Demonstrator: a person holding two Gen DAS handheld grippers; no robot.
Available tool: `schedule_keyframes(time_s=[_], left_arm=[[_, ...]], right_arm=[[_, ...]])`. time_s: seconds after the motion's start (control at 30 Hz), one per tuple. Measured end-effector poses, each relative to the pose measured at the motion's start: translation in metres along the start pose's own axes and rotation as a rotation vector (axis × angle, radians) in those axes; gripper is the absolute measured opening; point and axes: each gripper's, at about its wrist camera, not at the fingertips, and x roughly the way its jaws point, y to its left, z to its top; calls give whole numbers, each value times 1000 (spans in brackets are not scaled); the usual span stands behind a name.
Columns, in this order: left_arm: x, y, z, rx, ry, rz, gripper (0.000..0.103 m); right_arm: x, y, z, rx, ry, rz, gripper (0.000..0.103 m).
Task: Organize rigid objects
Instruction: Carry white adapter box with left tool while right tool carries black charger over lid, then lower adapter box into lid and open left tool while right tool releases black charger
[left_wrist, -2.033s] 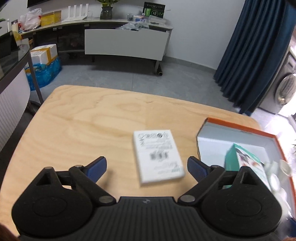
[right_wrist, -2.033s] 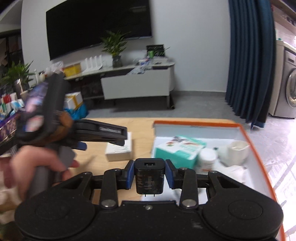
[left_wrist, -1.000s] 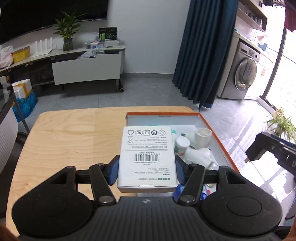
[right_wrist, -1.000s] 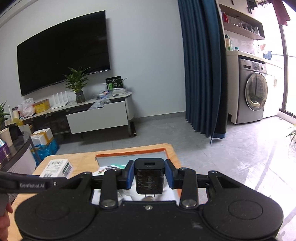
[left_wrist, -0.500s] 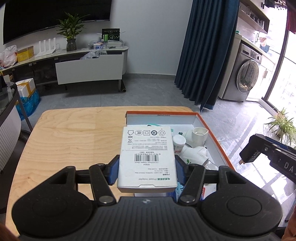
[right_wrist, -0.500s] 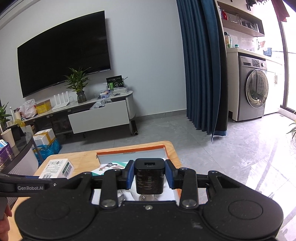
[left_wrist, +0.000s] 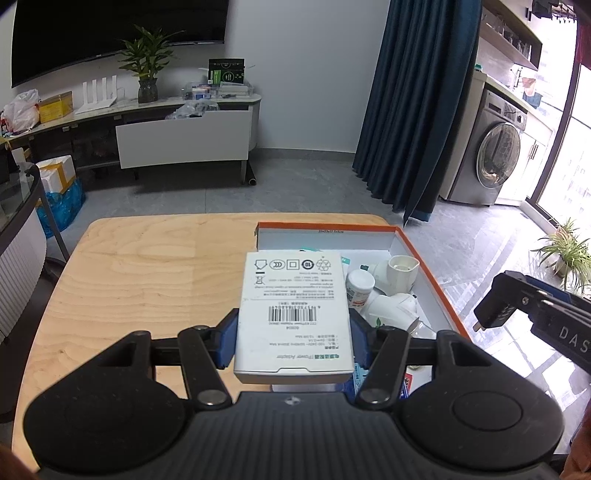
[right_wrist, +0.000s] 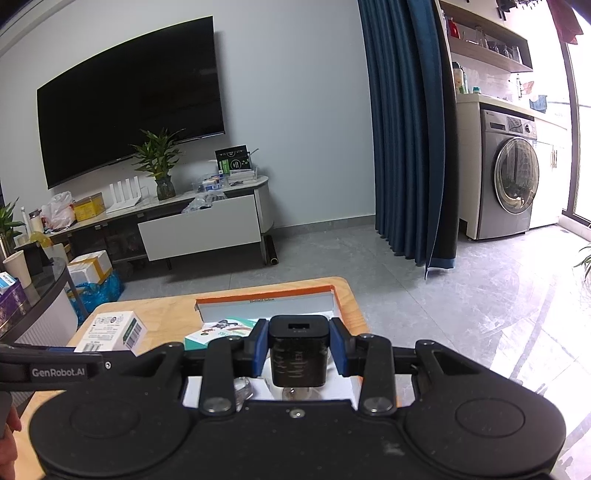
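Clamping white box (left_wrist: 293, 314) between left pads | charger (right_wrist: 298, 354) between right pads

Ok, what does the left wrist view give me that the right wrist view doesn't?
Left wrist only: the barcode face of the white adapter box clamped in the left tongs, and the white cup and bottle inside the bin.
Right wrist only: the USB face of the black charger pinched in the right tongs, and the television in full.
Both: the orange-rimmed bin on the wooden table, both held items, and the washing machine.
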Motion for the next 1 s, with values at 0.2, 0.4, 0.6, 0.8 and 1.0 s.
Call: schedule_keyframes(time_s=[0.2,0.4,0.6,0.8,1.0], left_arm=[[2,0,-1,0,4,-1,59],[10,-1,-7,-6,25,-3,59],[31,1,-18,-10,83,0,59],[48,4,-25,-14,118,-3,59],[65,3,-30,-8,140,2,60]], right_arm=[[4,0,0,-4,10,0,43],[15,-3,-2,-2,39,0,43],[43,-9,-7,1,111,9,43],[60,-16,-19,9,161,-7,43],[65,-22,-29,14,193,-21,44]])
